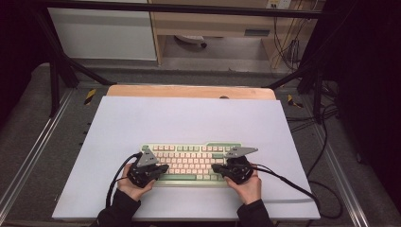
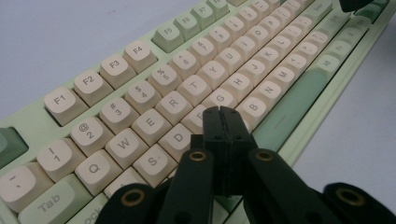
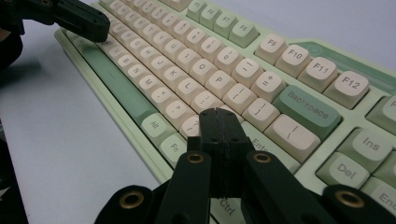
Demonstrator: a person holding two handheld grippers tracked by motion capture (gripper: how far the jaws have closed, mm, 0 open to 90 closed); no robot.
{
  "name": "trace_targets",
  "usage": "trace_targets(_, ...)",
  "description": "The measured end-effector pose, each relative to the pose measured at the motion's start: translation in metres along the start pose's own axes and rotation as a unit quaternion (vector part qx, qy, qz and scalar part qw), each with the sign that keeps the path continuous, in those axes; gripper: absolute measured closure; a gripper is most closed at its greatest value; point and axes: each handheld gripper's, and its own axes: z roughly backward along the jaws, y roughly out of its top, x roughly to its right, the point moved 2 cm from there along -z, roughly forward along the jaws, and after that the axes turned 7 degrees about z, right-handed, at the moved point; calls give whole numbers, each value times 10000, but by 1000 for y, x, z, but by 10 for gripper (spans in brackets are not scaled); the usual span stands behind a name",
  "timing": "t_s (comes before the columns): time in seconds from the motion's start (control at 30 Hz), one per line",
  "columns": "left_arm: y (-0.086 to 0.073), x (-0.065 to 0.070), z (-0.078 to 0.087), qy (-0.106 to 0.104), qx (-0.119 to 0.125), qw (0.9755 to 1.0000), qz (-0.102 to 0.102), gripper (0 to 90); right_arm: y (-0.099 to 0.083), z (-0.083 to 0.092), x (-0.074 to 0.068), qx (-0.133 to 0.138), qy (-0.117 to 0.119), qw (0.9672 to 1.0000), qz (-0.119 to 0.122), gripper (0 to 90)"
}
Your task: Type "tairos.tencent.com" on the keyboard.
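Here, a pale blue-white bench (image 1: 189, 118) sits inside a dark metal frame, with a grey floor, cables and a wooden cabinet behind it. A green and cream keyboard (image 1: 191, 163) lies flat near the bench's front edge, about in the middle. Two hands come in from the front edge, each holding a tool low over the keyboard. The left tool (image 2: 223, 112) has its jaws pressed together, tips over the keys by D and F. The right tool (image 3: 218, 114) is pressed together too, tips near the Enter key, pinching nothing.
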Motion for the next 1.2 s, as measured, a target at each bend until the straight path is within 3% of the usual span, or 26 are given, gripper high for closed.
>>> trace_targets(0.63,-4,0,-4,33,-72,9999,-66,900,-2,-1,0,-10,-5,10000,1,900)
trace_targets(1.2,-3,-1,7,9,49,10000,-69,900,-2,-1,0,-17,8,10000,11,900)
